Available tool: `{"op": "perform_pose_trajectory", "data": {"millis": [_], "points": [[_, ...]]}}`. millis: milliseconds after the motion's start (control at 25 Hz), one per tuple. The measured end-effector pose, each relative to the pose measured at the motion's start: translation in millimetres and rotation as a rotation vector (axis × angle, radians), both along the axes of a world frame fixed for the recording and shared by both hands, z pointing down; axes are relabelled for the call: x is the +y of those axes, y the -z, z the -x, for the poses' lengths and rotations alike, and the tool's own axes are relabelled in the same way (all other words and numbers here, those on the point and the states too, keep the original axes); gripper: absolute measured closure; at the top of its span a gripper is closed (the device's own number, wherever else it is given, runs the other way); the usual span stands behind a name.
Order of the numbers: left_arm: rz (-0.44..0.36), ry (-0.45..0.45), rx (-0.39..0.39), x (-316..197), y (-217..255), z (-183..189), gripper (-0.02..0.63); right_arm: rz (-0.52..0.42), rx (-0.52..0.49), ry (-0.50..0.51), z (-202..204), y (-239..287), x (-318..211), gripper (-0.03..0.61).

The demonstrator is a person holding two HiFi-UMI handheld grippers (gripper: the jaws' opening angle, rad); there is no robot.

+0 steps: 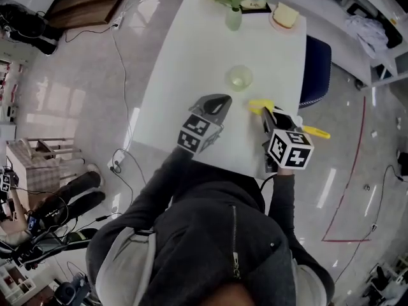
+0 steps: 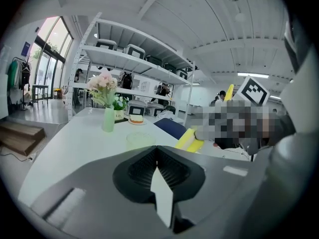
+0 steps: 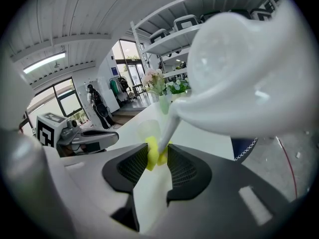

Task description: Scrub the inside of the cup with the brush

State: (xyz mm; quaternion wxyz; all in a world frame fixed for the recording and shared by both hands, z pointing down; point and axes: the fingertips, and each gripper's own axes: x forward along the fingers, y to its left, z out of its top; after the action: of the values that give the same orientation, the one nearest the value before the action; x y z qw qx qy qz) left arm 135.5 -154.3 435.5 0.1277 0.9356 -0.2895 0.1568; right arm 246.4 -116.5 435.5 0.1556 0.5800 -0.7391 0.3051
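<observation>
I have 2 claws over the near end of the white table (image 1: 185, 75), and neither is at the cup (image 1: 240, 78) yet. The cup stands upright and alone in the middle of the table, clear and faintly green, just beyond both claw tips and touching neither.

My right claw (image 3: 159, 156) is clenched on the brush (image 3: 153, 153). The yellow part is pinched between the pads and a pale stem runs back toward the lens. From the head view the brush (image 1: 257, 106) pokes out ahead of the right claw (image 1: 266, 112) toward the cup, with a yellow end trailing behind. I read that grip as chosen so the working end leads and can go down through the rim.

My left claw (image 2: 157, 156) is clenched shut with nothing in it, as its own view shows. In the head view it (image 1: 222, 102) sits on the near-left side of the cup, pointed at it. I judge it is there to steady the cup, since a light cup would likely skid under scrubbing. It must open first.
</observation>
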Motion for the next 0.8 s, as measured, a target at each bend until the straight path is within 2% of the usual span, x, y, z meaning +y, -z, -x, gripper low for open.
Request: {"op": "perform_pose_trajectory", "data": {"millis": [200,520,640,720,800], "points": [[-0.056,0.007,-0.024,-15,17,6,0.603,-0.028,0.056,0.045,-13,22,-4,0.451],[-0.1,-0.021,-0.025,-38,23,1,0.579,-0.041,0.162,0.14,-26,41,-27,0.449],[-0.104,-0.038,-0.024,-48,25,-1,0.543,-0.042,0.2,0.19,-22,47,-38,0.449],[-0.101,-0.055,-0.024,-53,24,-5,0.509,-0.049,0.183,0.215,-19,52,-45,0.449],[-0.096,-0.082,-0.023,-57,22,-10,0.439,-0.058,0.172,0.229,-18,58,-53,0.449]]}}
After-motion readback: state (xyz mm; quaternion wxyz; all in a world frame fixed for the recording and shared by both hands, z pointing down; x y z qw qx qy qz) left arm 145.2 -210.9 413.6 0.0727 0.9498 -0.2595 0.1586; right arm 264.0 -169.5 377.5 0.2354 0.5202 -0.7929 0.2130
